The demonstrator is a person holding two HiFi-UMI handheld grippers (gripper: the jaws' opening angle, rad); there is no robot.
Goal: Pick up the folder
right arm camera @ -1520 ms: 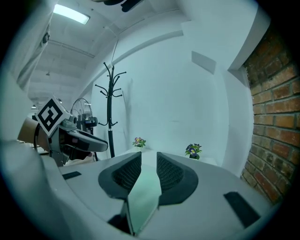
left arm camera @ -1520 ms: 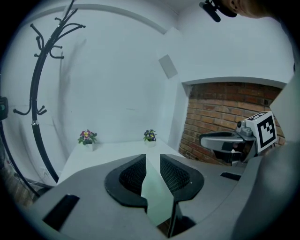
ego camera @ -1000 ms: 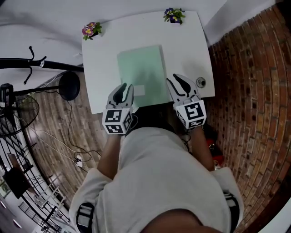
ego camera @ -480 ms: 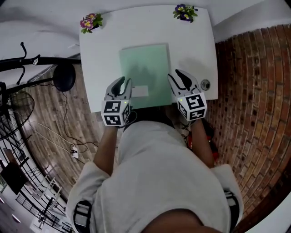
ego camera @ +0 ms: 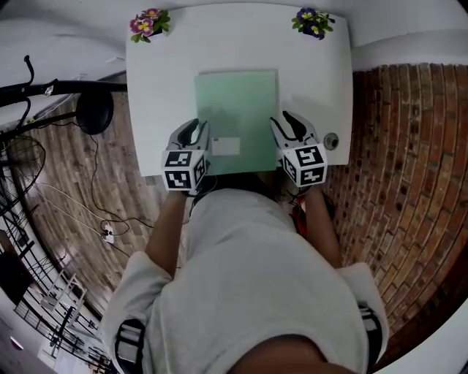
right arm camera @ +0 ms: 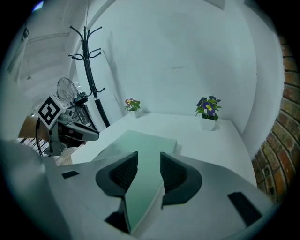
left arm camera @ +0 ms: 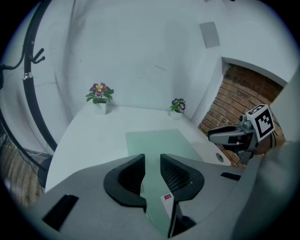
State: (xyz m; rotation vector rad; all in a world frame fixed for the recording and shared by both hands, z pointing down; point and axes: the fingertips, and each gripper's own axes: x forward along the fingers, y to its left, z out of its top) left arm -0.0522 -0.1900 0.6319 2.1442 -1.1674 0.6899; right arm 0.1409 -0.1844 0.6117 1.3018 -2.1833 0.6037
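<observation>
Both grippers have come down to the near edge of the folder [ego camera: 238, 109], so the grasp seems close. The left gripper [ego camera: 194, 134] has a narrow gap. The right gripper [ego camera: 290, 127] has just been opening, and the folder shows in its gap, unpressed. The folder, pale green and thin, lies flat on the white table [ego camera: 314, 80].

one table [ego camera: 314, 88]. one green folder [ego camera: 238, 109] lies on it, with one white label [ego camera: 225, 146] by the folder's near edge. two flower pots: a pink pot [ego camera: 148, 23] at the table's far left corner, a purple pot [ego camera: 312, 22] at its far right corner. one round metal disc [ego camera: 331, 140] by the right edge. two grippers: a left gripper [ego camera: 193, 135] and a right gripper [ego camera: 290, 126], whose jaws have just been opening, with the folder showing in the gap. one coat stand [right arm camera: 89, 61]. one fan [right arm camera: 65, 91]. one person [ego camera: 248, 277].
</observation>
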